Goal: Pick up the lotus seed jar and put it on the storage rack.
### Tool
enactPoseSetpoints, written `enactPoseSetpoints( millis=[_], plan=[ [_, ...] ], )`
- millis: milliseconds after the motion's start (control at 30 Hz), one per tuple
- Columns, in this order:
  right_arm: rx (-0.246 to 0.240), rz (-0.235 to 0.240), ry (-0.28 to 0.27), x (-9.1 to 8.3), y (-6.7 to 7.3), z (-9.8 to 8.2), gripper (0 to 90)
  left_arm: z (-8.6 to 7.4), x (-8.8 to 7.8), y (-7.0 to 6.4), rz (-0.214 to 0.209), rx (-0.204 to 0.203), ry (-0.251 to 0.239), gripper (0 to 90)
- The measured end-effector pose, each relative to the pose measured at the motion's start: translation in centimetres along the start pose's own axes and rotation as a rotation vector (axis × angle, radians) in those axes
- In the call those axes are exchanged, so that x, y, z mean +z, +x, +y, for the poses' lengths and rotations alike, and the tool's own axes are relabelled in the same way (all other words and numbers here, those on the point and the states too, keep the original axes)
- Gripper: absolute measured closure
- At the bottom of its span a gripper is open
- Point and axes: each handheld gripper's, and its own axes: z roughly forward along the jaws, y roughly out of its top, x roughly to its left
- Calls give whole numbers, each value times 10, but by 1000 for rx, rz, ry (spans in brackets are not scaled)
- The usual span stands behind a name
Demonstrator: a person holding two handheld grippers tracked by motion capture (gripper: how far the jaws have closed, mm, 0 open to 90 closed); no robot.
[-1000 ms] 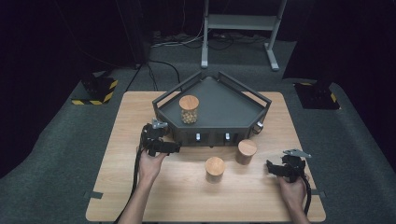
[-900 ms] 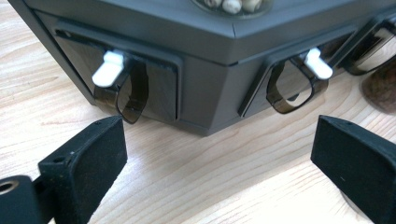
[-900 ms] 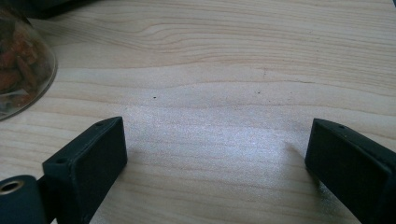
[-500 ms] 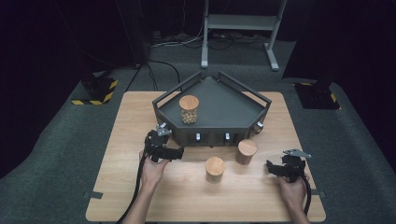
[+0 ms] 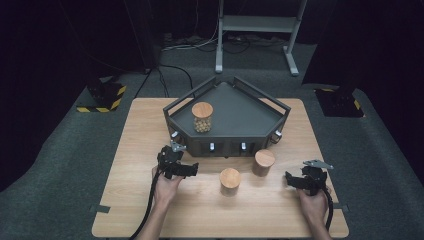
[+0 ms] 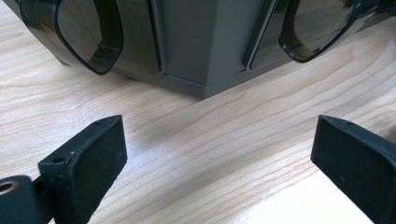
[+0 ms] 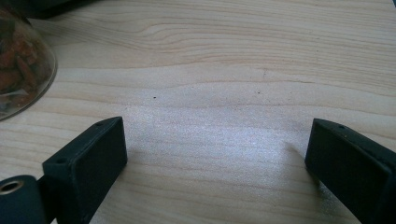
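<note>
Both claws open and empty above the desk; three wood-lidded jars in place.

Near the desk's front edge, the right claw (image 5: pixel 292 179) sits toward the right front corner, jaws apart with only bare wood between them. The left claw (image 5: pixel 192 171) sits left of centre, jaws likewise wide apart and empty, facing the tray's front wall in the left gripper view. Between the two claws stands the nearer jar (image 5: pixel 230 180), upright on the desk (image 5: pixel 140 130). The second jar (image 5: pixel 263 162) stands just behind it to the right, close to the tray's front wall. Farther back, the dark angular tray (image 5: pixel 250 117) holds the third jar (image 5: pixel 202 117) in its left part.
</note>
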Motion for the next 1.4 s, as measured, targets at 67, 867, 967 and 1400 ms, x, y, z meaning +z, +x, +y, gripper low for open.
enactPoseSetpoints(
  millis=[67, 867, 967, 1400],
  plan=[
    [0, 0, 0, 0, 0, 0, 46, -3, 2, -1, 7, -3, -3, 37],
    [0, 0, 0, 0, 0, 0, 46, -21, 33, -7, 37, -36, 56, 27],
    [0, 0, 0, 0, 0, 0, 46, -23, 36, -8, 37, -44, 53, 26],
    [1, -1, -1, 0, 0, 0, 46, -35, 40, -18, 67, -11, 26, 14]
  ],
)
